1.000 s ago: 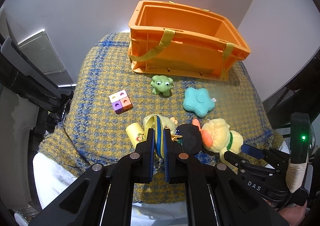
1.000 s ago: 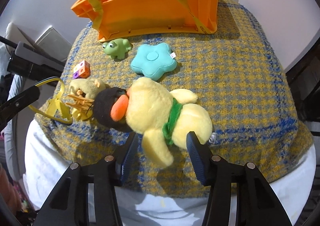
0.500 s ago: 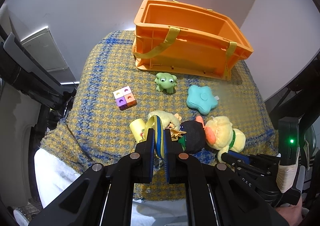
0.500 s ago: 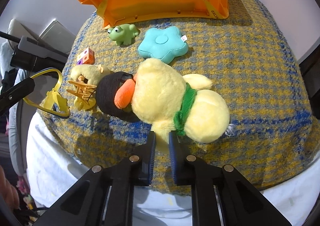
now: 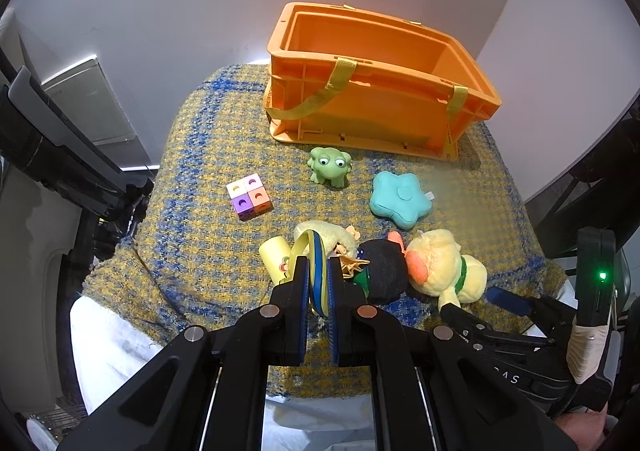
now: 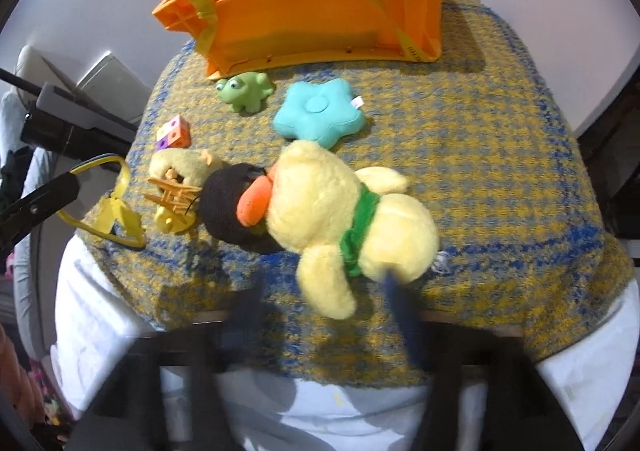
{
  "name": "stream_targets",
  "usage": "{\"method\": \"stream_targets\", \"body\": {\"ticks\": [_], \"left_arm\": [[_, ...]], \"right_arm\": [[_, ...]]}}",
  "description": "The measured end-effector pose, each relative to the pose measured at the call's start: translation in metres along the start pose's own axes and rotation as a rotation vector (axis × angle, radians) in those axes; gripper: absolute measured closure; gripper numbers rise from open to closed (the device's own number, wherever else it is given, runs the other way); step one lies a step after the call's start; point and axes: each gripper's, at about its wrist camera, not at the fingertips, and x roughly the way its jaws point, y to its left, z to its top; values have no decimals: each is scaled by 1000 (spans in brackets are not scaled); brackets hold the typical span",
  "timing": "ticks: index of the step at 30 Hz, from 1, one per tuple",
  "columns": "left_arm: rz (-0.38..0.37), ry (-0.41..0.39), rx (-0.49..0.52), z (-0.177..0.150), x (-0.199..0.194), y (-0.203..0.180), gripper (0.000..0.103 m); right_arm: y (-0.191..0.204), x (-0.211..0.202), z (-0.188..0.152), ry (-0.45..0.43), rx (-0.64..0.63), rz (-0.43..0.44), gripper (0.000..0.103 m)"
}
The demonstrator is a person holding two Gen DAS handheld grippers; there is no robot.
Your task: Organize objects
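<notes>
On right gripper (image 5: 486,301): "DAS".

Plush duck (image 6: 344,219) on checked cloth (image 6: 480,179), orange crate (image 6: 320,11) behind

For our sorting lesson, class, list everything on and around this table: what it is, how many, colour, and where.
crate: one, orange, yellow straps, far side
frog: one, green, before the crate
star cushion: one, turquoise, right of the frog
block: one, pink, purple, orange, left
duck: one, yellow, green scarf, near edge
black hat: one, at the duck's head
cloth: one, yellow-blue, covering table
ring: one, yellow-blue, between left pads
left gripper: one, black, shut on ring
right gripper: one, black, jaws opening around the duck's foot
</notes>
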Motion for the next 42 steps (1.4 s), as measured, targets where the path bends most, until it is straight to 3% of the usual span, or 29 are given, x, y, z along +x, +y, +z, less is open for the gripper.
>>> {"method": "stream_targets", "body": {"ticks": [5, 9, 11, 13, 15, 29, 42], "left_arm": [[10, 2, 1, 0, 0, 3, 93], [24, 16, -2, -1, 4, 7, 93], [29, 20, -5, -1, 6, 8, 93], [29, 24, -5, -1, 7, 9, 93], [25, 27, 2, -2, 8, 8, 93], [9, -4, 42, 9, -11, -2, 93], [-39, -57, 131, 49, -30, -32, 93]], "right_arm": [[0, 7, 1, 16, 8, -13, 31], [1, 15, -1, 41, 9, -6, 40], [2, 20, -1, 52, 4, -5, 50], [2, 26, -1, 70, 4, 7, 72], [1, 30, -2, 78, -18, 11, 87], [9, -21, 10, -61, -69, -19, 91], [21, -88, 61, -246, -105, -31, 91]]}}
